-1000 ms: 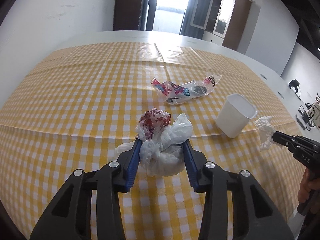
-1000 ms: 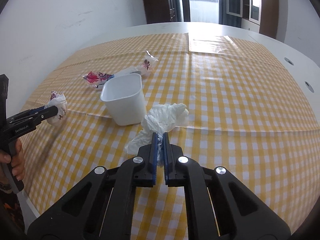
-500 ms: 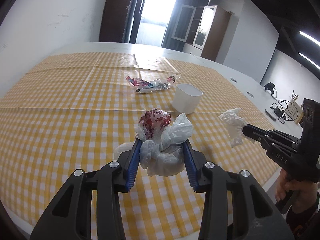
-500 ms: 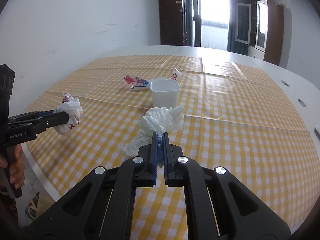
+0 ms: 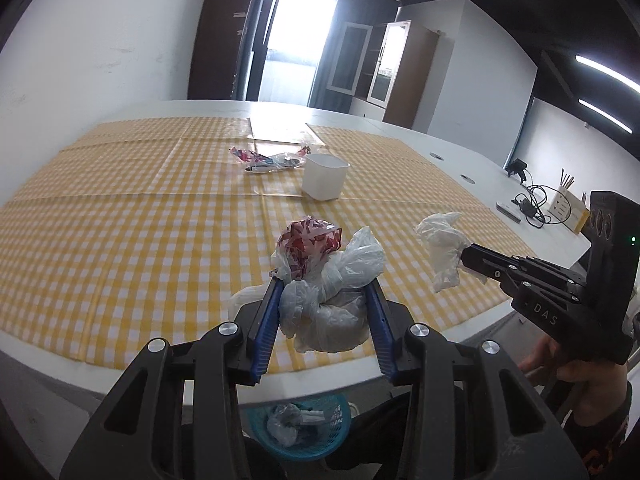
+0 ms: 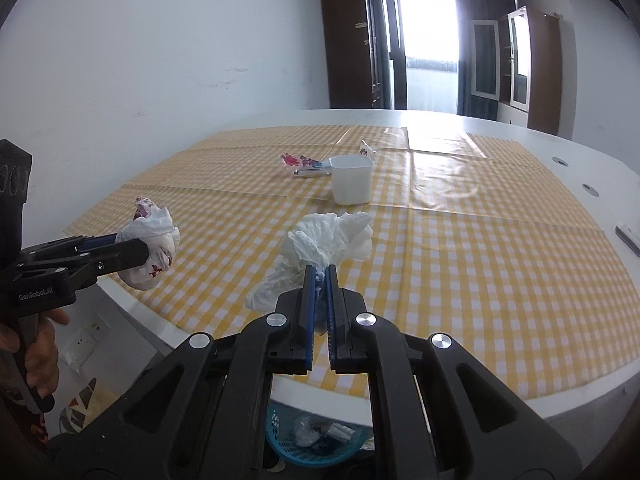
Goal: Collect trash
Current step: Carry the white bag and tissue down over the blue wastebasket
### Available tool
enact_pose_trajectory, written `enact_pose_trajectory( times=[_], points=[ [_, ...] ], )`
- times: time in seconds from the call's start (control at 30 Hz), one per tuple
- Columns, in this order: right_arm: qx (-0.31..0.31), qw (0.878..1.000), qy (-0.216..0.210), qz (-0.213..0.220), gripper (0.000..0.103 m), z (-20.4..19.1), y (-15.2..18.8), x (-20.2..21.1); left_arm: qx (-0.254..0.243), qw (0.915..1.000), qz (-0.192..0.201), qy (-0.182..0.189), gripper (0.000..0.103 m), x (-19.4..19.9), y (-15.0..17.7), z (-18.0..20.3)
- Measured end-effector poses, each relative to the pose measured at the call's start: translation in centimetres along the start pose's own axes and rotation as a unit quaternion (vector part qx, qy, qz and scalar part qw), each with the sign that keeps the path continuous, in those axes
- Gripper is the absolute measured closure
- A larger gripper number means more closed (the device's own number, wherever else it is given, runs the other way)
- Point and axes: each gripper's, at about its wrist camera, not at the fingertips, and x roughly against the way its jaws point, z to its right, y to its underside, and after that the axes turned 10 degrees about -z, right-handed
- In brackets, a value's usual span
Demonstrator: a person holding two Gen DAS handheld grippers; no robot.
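Both grippers have pulled back from over the checked cloth to the near table edge, so a blue basket (image 5: 298, 426) now shows below them.

In the left wrist view, the left gripper (image 5: 322, 304) has its blue-padded jaws spread fairly wide and pressed against either side of a crumpled plastic bag bundle (image 5: 326, 280). The bundle is thin, translucent white film, knotted and wrinkled, with a red-and-white printed scrap bunched at its top. It hangs above the table edge.

The right gripper (image 6: 319, 284) has its jaws almost closed, pinching a crumpled white tissue (image 6: 324, 240). The tissue is soft and matte, creased into folds, with a tail drooping to the left of the jaws.

The basket is a round, blue plastic mesh, standing on the floor under the table edge, with some clear film and pale scraps already inside.

On the glossy yellow-and-white checked tablecloth (image 5: 120, 232) stands a white plastic tub (image 5: 325, 176), tapered, open-topped and upright. Just beyond it lies a flattened, shiny wrapper (image 5: 268, 159) printed in pink and blue.
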Motion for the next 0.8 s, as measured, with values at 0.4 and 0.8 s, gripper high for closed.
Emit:
enact_pose_trajectory(
  times=[0.4,0.8],
  points=[
    [0.026,1.0,-0.009,-0.004,0.099,-3.4,6.0,3.2,-0.011,0.9997,-0.004,0.02,0.062,2.9,6.5,2.1],
    [0.029,0.998,-0.012,-0.057,0.099,-4.6,12.5,3.0,-0.039,0.9983,-0.04,0.017,0.062,2.4,11.9,4.1]
  ],
)
